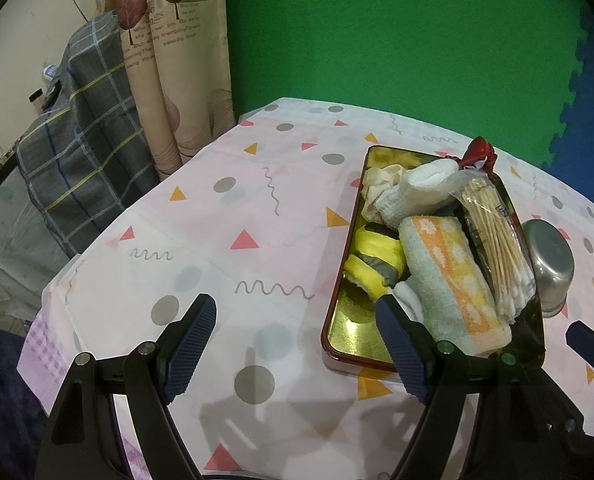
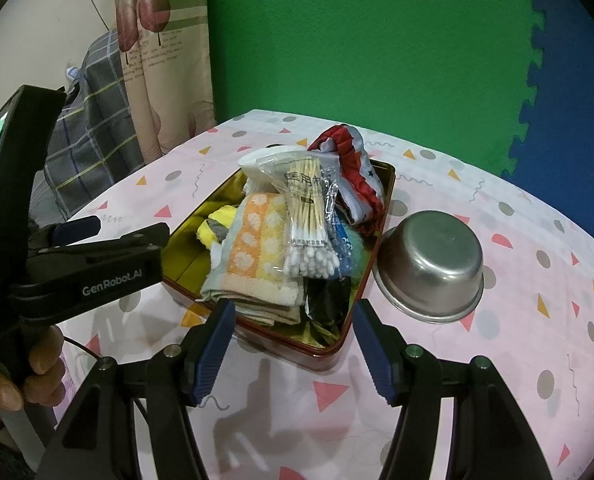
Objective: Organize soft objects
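A dark red tin tray (image 1: 334, 312) with a gold inside lies on the patterned tablecloth, and soft things are piled in it. These are a folded orange, yellow and pale blue towel (image 1: 453, 276) (image 2: 257, 240), a yellow and grey cloth roll (image 1: 377, 264) (image 2: 217, 224), white socks (image 1: 413, 188) and a red and white cloth (image 2: 353, 172). A bag of cotton swabs (image 2: 309, 216) rests on top. My left gripper (image 1: 297, 344) is open and empty at the tray's near left corner. My right gripper (image 2: 295, 354) is open and empty just before the tray's near end (image 2: 297, 360).
An upturned steel bowl (image 2: 433, 268) (image 1: 549, 260) stands right of the tray. A hand (image 2: 37, 364) holds the left tool's black handle at the left. Beyond the table's left edge are a checked cloth (image 1: 77, 152) and a curtain (image 1: 169, 60); green and blue foam mats stand behind.
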`<state>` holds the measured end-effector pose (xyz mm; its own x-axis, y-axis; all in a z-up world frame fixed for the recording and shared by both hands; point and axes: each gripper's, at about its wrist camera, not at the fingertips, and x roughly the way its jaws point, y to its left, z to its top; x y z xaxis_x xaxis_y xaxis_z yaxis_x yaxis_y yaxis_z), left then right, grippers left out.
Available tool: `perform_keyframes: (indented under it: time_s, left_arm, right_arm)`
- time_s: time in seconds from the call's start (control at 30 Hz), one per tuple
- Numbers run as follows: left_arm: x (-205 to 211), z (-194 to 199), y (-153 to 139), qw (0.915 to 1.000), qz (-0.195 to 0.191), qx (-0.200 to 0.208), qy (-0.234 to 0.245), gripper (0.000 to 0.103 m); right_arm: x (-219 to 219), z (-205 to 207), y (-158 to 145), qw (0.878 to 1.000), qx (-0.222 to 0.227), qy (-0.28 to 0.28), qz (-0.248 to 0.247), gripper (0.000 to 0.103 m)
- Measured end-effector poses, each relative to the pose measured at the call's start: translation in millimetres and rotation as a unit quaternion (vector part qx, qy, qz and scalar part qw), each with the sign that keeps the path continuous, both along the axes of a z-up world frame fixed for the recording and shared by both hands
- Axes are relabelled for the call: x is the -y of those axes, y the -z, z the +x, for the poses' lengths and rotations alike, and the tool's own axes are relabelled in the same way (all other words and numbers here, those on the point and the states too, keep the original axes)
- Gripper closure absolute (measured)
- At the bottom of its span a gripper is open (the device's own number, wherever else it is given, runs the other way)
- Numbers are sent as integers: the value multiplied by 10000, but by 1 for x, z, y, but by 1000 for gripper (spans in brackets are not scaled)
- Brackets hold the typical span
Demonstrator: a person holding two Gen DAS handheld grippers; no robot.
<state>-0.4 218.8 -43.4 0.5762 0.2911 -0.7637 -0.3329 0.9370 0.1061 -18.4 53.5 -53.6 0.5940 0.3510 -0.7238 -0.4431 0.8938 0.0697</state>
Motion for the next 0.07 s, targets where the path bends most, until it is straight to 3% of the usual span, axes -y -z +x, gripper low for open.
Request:
perform_keyframes:
  time_s: [0.07]
  left_arm:
    - [0, 0, 0, 10000, -16, -1, 6, 24]
  right_arm:
    - [0, 0, 0, 10000, 4, 1, -13, 41]
